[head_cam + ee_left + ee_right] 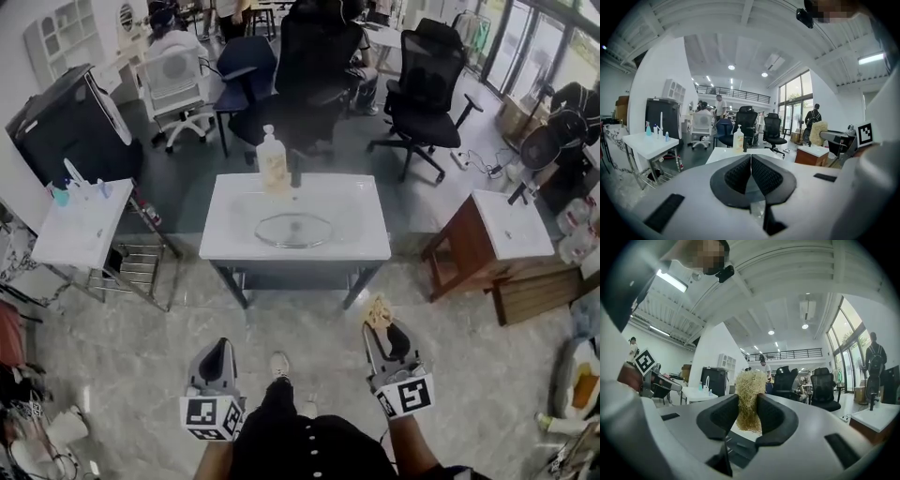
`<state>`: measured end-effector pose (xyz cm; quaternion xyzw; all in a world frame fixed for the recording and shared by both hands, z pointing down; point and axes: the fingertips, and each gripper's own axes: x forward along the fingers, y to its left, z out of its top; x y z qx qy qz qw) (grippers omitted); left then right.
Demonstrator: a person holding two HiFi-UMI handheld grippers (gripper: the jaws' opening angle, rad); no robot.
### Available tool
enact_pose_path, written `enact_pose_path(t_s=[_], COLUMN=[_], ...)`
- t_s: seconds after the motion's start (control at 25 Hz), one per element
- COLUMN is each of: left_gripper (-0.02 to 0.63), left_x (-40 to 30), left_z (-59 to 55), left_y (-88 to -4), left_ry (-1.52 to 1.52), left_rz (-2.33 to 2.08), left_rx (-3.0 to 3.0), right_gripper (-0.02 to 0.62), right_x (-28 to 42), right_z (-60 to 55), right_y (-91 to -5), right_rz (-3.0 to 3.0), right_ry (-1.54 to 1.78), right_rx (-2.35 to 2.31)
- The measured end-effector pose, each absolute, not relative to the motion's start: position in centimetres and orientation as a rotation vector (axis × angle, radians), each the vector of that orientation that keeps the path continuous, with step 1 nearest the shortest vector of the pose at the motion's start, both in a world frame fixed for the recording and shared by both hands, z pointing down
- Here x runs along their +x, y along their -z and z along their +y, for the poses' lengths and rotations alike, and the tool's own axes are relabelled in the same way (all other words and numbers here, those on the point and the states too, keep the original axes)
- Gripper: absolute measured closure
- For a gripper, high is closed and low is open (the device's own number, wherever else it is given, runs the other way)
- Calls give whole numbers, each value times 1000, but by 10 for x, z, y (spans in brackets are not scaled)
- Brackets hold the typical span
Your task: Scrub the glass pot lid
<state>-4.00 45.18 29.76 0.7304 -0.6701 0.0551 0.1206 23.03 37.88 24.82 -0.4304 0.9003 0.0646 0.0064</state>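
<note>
Left gripper jaws together, empty; right gripper clamped on scrubber protruding past its tips; lid lies flat on table, well ahead.

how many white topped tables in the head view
3: the white rectangular table at centre, bearing the round glass pot lid; a white side table at left; a white-topped brown wooden cabinet at right. Others farther back may be hidden.

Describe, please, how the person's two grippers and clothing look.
Both the left gripper and the right gripper have white bodies with black jaws lined by ribbed black pads. Each carries a white cube printed with black square markers. No cables show. The person wears dark clothing and light shoes.
</note>
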Motion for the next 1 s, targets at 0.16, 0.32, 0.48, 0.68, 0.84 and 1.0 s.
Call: enact_pose_path(t_s=[0.16, 0.32, 0.48, 0.68, 0.84, 1.0], left_gripper=[578, 578, 578, 578, 578, 580], left_x=[-50, -61, -72, -89, -103, -120], left_z=[410, 371, 334, 298, 272, 250], left_y=[-296, -292, -289, -287, -290, -290], left_ry=[-155, -157, -161, -153, -143, -143], left_rz=[-1942, -1926, -1915, -1894, -1872, -1856], left_rx=[2160, 2181, 2208, 2223, 2238, 2254], right_gripper=[462, 462, 462, 462, 462, 462], right_x=[217, 203, 192, 177, 165, 151], right_z=[344, 313, 282, 248, 224, 205], right_y=[-244, -235, -234, -231, -236, -230], right_rz=[2806, 2797, 2788, 2776, 2775, 2749], right_ry=[-218, -248, -260, -267, -269, -272], right_rx=[-1360, -1360, -1376, -1410, -1447, -1470])
